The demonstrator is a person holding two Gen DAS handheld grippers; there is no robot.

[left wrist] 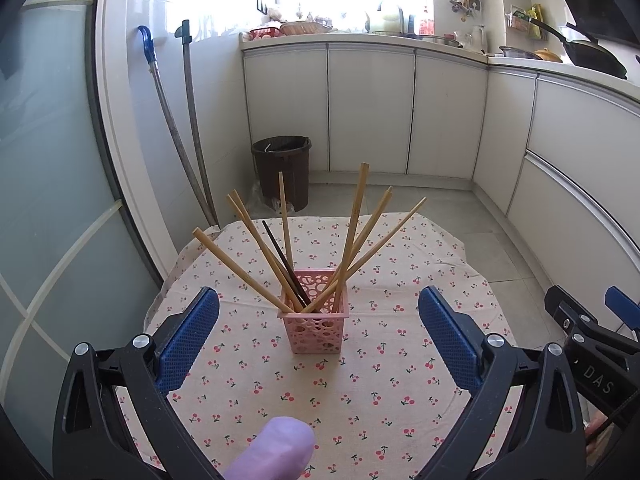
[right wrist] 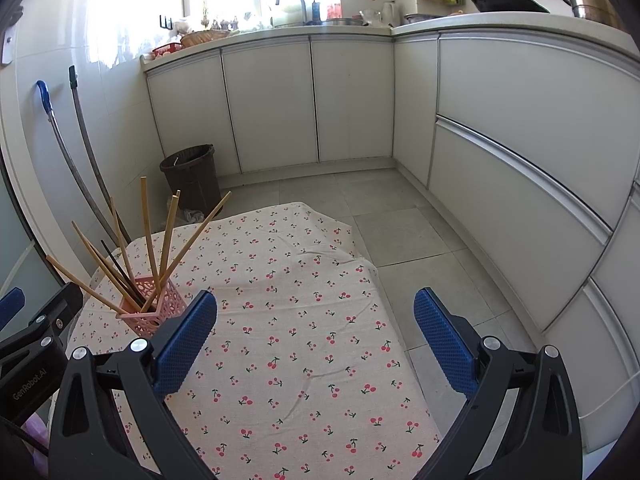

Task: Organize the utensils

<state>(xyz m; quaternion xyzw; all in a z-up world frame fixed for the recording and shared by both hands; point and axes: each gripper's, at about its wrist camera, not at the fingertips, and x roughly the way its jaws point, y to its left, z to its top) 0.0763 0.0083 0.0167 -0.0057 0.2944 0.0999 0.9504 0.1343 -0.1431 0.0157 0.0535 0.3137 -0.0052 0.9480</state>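
White kitchen cabinets (left wrist: 412,112) run along the back and bend round the side of a tiled floor, under a pale countertop crowded with pots and bottles. Ahead of both sets of jaws spreads a cream tablecloth printed with red cherries (right wrist: 304,320), covering a small table. Beyond the table's far edge, a dark brown plastic waste bin (left wrist: 282,170) stands on the floor against the cabinets, with two long-handled tools (left wrist: 188,128) leaning on the wall beside it.

The left gripper (left wrist: 319,312) hovers over the cloth with its blue-padded jaws spread wide and empty. Straight ahead, seen through the gap between them, stands a small pink square plastic basket with a perforated wall (left wrist: 316,330), upright on the cloth and clear of both pads. Several light wooden chopsticks (left wrist: 352,232) and one dark chopstick (left wrist: 286,266) stick out of it, fanned outward.

The right gripper (right wrist: 315,314) likewise has its jaws released, nothing between them but bare cloth; the basket sits off beyond its left pad. A lilac-gloved fingertip (left wrist: 276,450) shows at the bottom edge of the left wrist view.
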